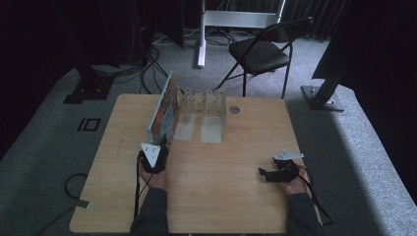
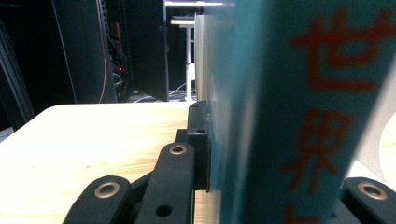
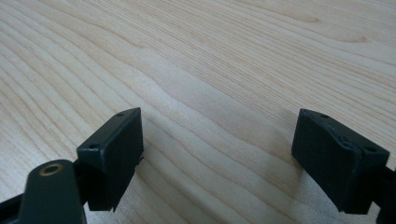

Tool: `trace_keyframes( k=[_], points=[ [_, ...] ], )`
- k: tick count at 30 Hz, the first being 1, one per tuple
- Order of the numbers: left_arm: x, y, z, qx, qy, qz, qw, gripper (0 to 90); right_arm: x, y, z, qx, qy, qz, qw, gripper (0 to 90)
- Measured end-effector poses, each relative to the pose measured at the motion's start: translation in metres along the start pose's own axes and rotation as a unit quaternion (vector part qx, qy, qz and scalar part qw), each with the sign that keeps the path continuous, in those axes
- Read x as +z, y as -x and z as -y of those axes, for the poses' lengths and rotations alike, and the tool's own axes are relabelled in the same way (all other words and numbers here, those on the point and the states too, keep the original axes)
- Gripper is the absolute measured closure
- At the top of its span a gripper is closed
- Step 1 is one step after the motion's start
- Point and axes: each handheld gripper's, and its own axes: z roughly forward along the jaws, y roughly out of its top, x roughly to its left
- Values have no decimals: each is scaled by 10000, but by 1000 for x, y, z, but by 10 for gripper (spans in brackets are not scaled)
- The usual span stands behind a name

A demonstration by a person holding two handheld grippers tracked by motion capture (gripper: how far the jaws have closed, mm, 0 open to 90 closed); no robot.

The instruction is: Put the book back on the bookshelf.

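Dim room, wooden desk [image 1: 236, 162]: left claw [image 1: 162, 142] is clamped on the book [image 1: 164, 110], upright just left of the clear rack [image 1: 204, 101]. Slotting it in looks undone; right claw [image 1: 263, 173] rests wide open, empty, well right of the rack.

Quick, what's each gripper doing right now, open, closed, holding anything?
Left gripper: closed on the teal book, held upright on the table.
Right gripper: open, nothing between its jaws.

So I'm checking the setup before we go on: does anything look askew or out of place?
The book leans at a slant, held on edge in the left claw, not slotted into the clear rack beside it. The right claw rests open on the table. Nothing spilled or damaged.
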Motion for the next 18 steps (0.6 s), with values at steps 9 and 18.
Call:
trace_keyframes(
  k=[9,18],
  points=[
    [0,-5,0,-102,-26,47,9999,806,0,0,0,1,-1,0,10000,164],
    [0,-10,0,-159,-25,88,9998,798,0,0,0,1,1,-1,10000,164]
  ],
)
